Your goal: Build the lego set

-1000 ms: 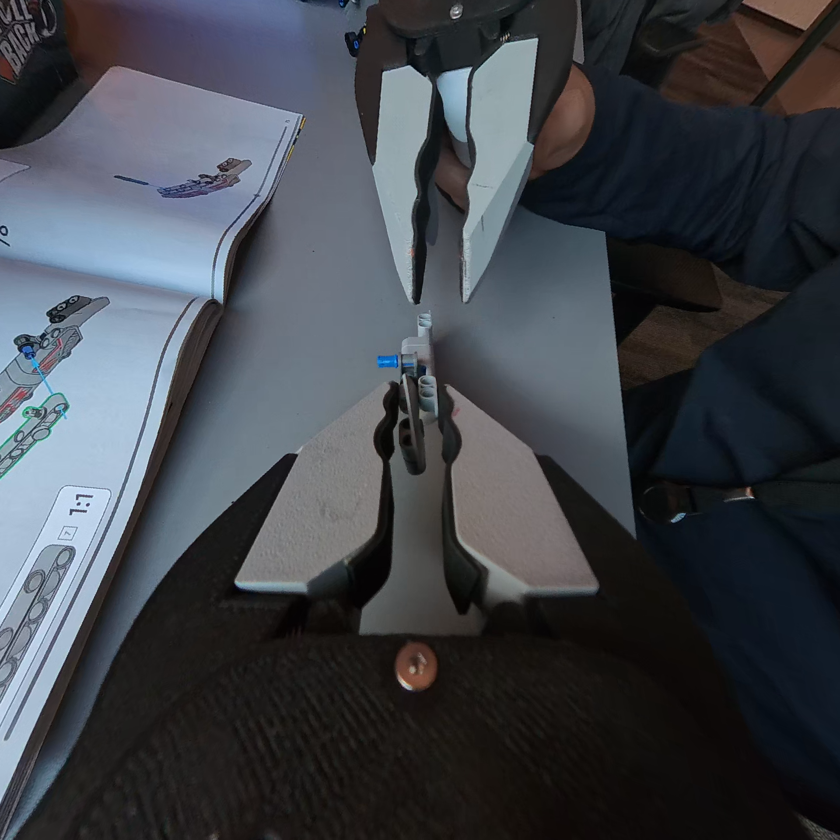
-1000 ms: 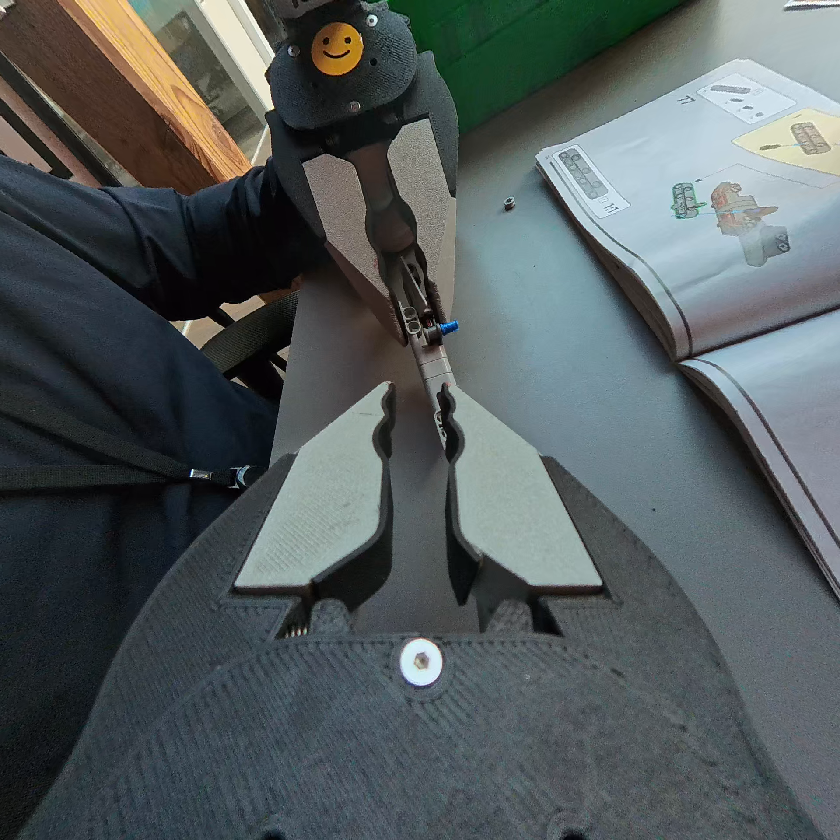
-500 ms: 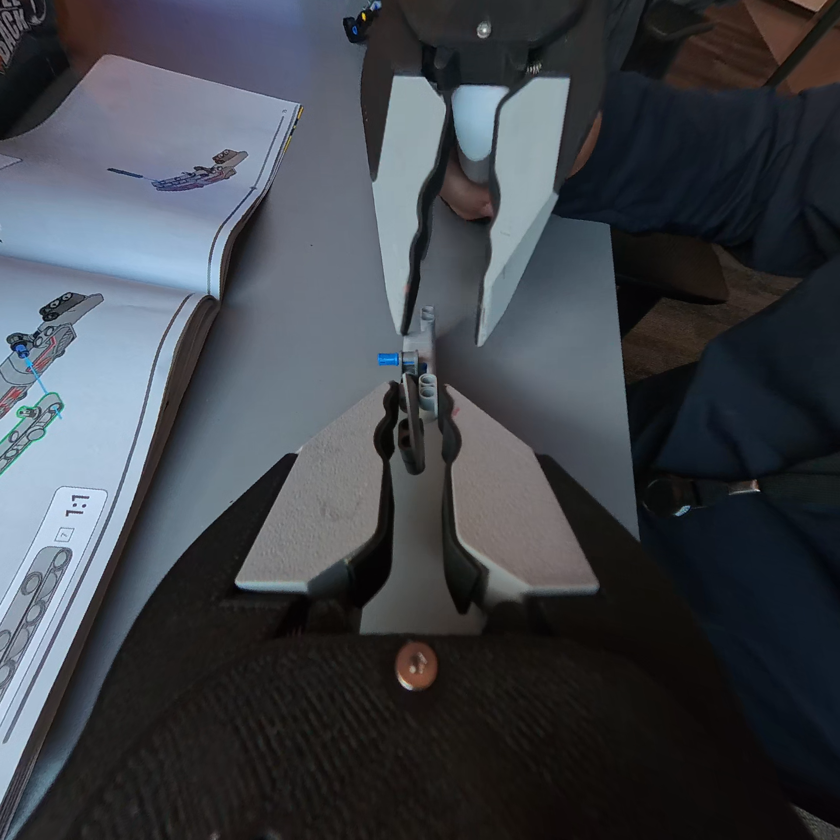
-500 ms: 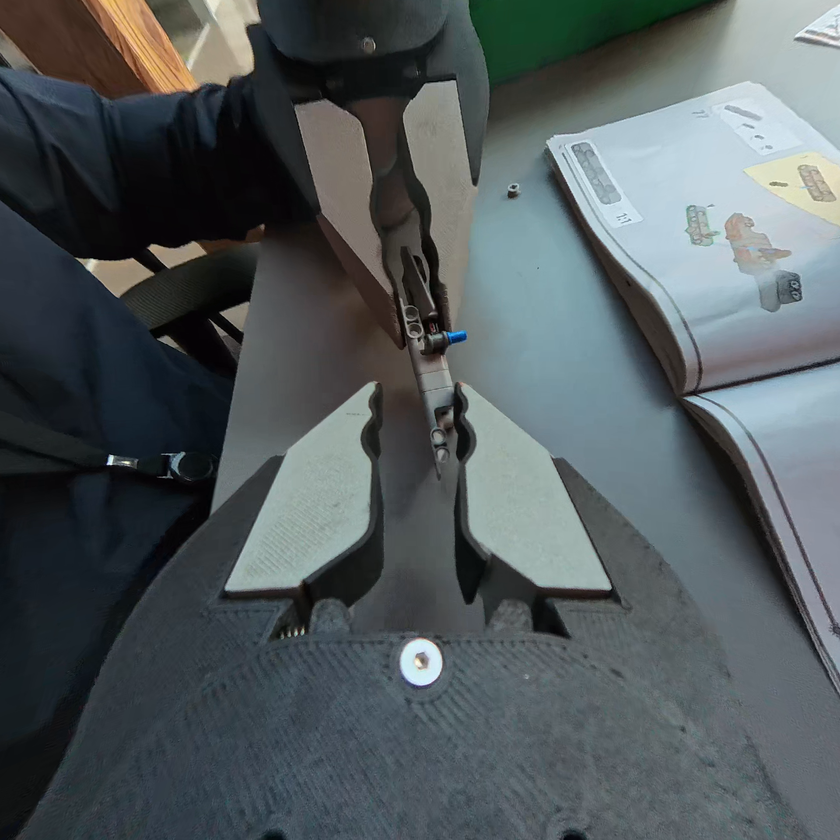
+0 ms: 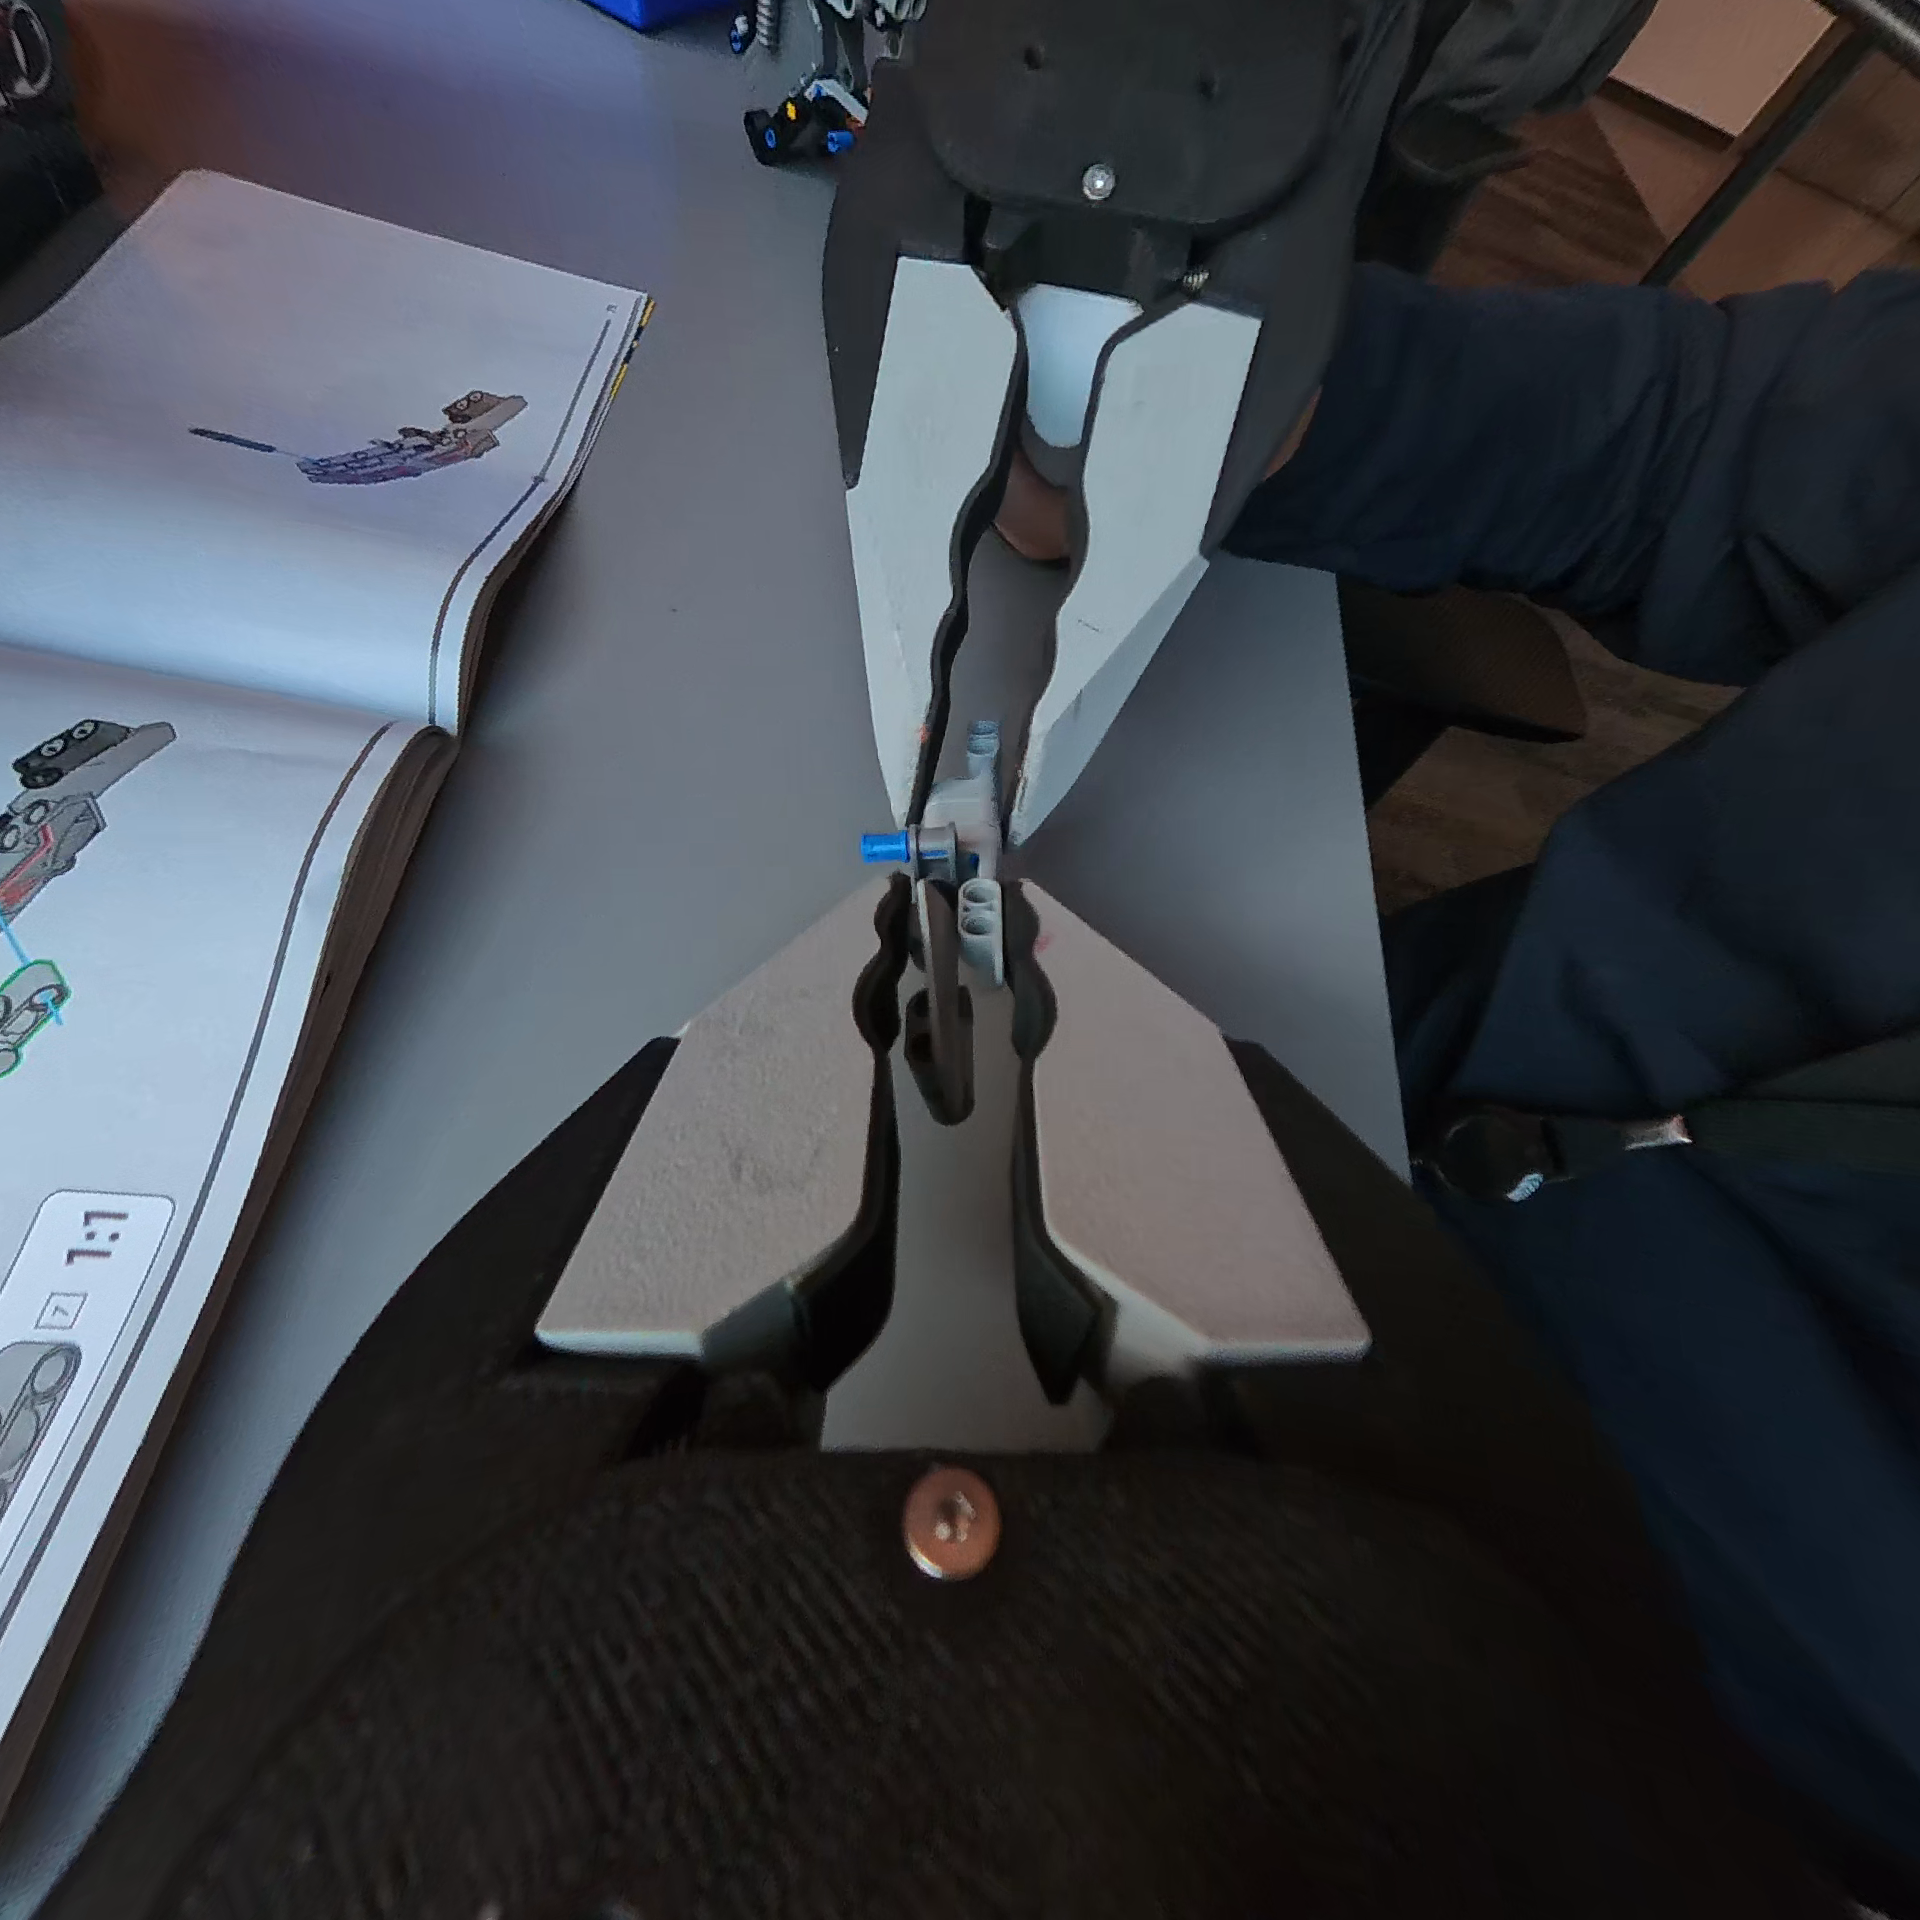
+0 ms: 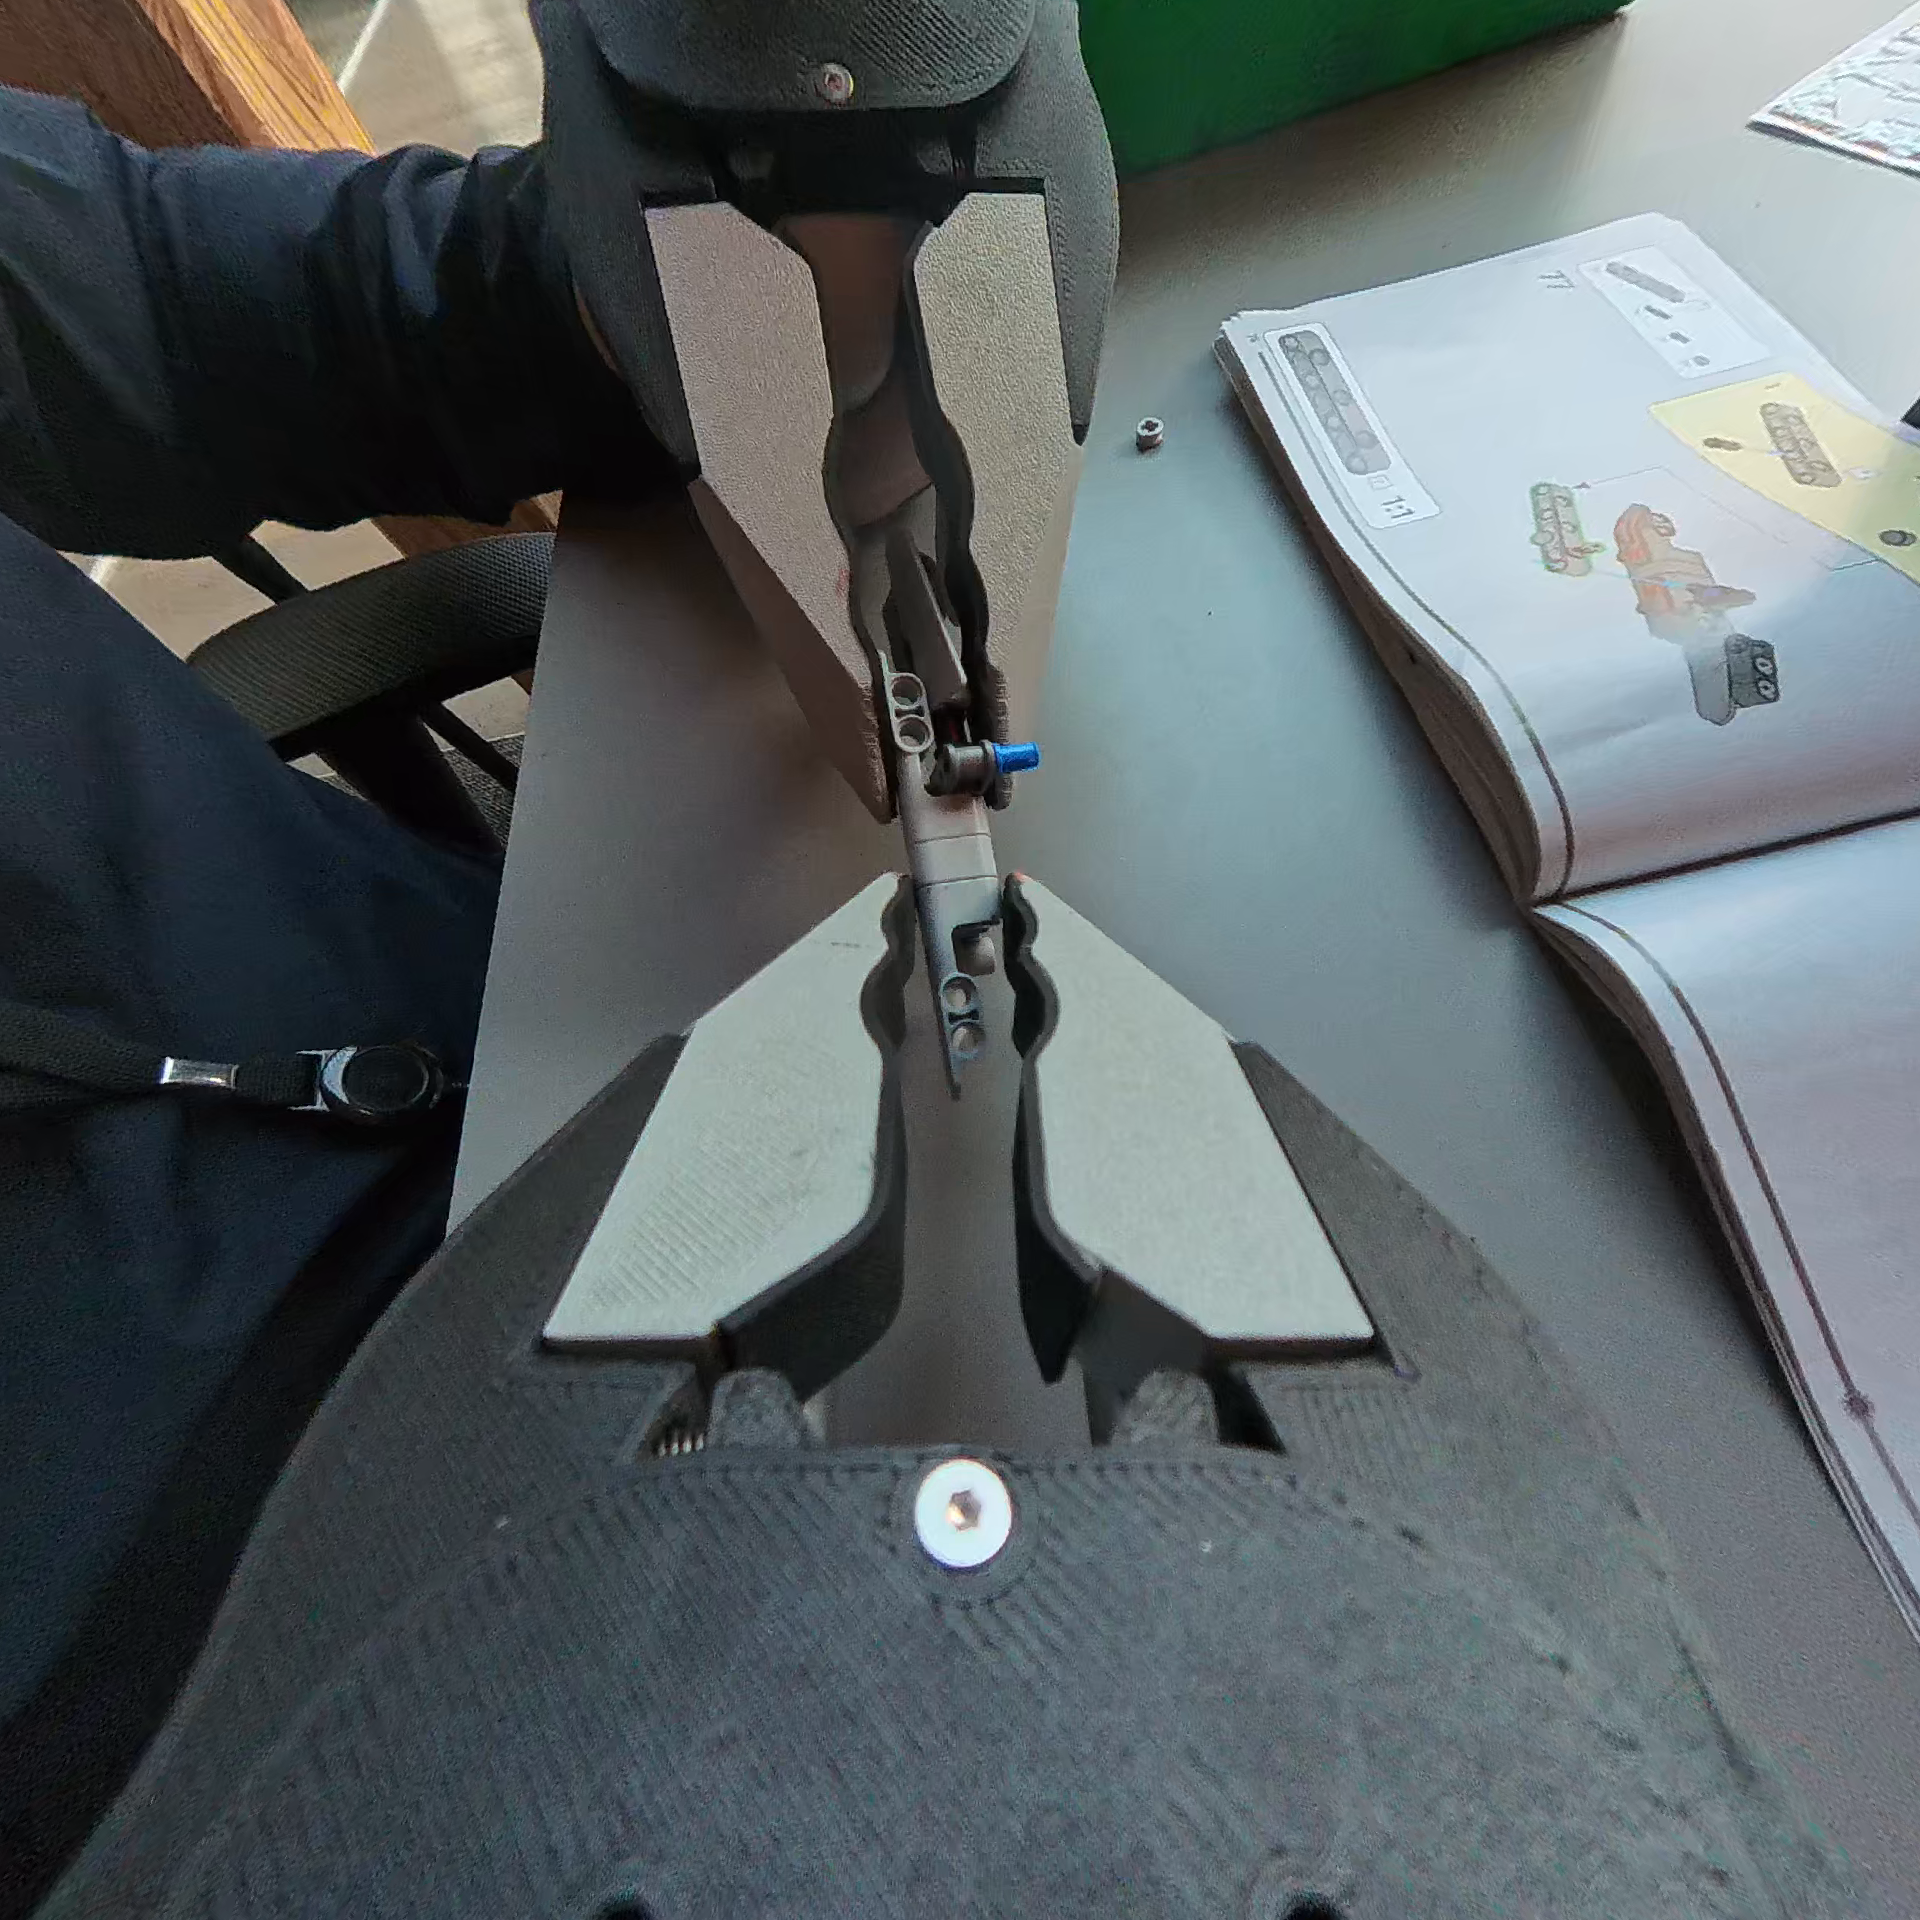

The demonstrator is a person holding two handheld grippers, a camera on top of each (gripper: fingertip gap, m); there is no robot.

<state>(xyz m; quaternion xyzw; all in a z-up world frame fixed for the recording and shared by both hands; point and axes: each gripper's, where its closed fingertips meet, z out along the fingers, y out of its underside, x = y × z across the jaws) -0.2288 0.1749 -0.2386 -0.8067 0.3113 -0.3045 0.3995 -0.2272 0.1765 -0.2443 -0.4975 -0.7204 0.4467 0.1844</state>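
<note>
A slim Lego assembly [image 5: 971, 831] of grey and black beams, with a blue pin [image 5: 883, 847] sticking out sideways, hangs in the air above the grey table [image 5: 675, 727]. My left gripper [image 5: 956, 894] is shut on its near end. My right gripper [image 5: 961, 821] comes from the opposite side, tip to tip, and its fingers close on the far end. In the right wrist view the assembly [image 6: 951, 862] runs between my right gripper [image 6: 954, 883] and the left gripper [image 6: 935, 800]. The blue pin [image 6: 1013, 755] points right.
An open instruction booklet [image 5: 260, 623] lies on the table; it also shows in the right wrist view [image 6: 1558, 623]. A small grey part [image 6: 1147, 434] lies loose. Loose Lego parts [image 5: 800, 114] sit at the far end. A green box [image 6: 1299, 73] stands behind. The table edge [image 5: 1351, 831] borders the person's dark sleeve.
The right gripper has moved in toward the left one, opened wider, then narrowed around the free end of the assembly. The left gripper has kept its hold.
</note>
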